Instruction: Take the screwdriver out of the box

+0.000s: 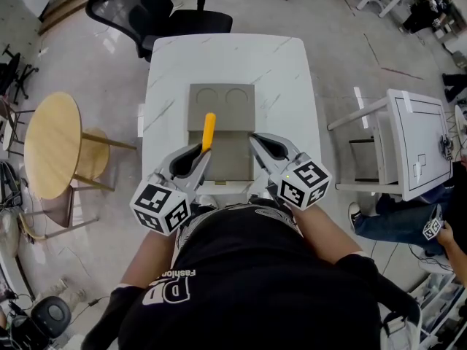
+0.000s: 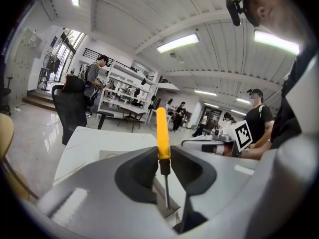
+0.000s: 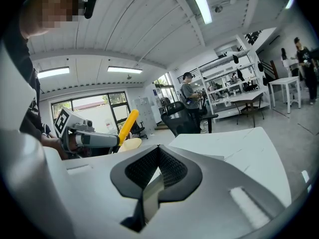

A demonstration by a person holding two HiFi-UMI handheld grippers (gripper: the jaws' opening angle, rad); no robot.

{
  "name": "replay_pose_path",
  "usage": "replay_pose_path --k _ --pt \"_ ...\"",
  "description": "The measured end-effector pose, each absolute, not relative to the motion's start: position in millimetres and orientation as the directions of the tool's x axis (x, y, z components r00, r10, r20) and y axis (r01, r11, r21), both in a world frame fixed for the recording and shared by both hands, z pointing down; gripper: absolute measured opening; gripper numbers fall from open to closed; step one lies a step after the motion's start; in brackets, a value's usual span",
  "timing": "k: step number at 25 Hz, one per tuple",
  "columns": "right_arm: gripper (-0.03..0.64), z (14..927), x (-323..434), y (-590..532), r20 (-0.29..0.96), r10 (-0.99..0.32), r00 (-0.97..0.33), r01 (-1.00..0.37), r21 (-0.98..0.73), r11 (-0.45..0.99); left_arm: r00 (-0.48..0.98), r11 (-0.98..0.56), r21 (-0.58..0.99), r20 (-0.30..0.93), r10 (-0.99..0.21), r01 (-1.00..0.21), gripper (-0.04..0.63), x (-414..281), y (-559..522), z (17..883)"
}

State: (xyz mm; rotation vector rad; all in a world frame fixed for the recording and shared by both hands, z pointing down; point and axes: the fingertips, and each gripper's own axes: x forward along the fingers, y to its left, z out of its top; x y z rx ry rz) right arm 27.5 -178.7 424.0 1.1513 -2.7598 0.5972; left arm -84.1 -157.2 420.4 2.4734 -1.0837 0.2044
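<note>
Setup is a white marble-look table on a glossy grey floor, with a black office chair at the far end, a round wooden table off to the left and a white side table on the right. The gripper views show a bright workshop-type room with strip lights, shelving and a few people standing around.

A flat grey-brown box lies open on the table, with two round recesses in its far half.

The screwdriver has a yellow handle, a short black collar and a thin metal shaft. The left gripper is clamped on it right where the handle meets the collar, so it stands upright with the handle up and the shaft pointing down toward the box. Can't tell if the tip touches the box. From the head view it sits over the middle of the box.

The right gripper has its jaws pressed together with nothing in them, over the box's right side.
</note>
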Motion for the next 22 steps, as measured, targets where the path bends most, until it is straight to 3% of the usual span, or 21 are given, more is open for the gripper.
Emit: replay_pose_path --k 22 --pt "0.0 424.7 30.6 -175.1 0.241 -0.662 -0.71 -0.703 -0.296 0.646 0.687 -0.608 0.32 0.309 -0.658 -0.726 0.141 -78.4 -154.6 422.1"
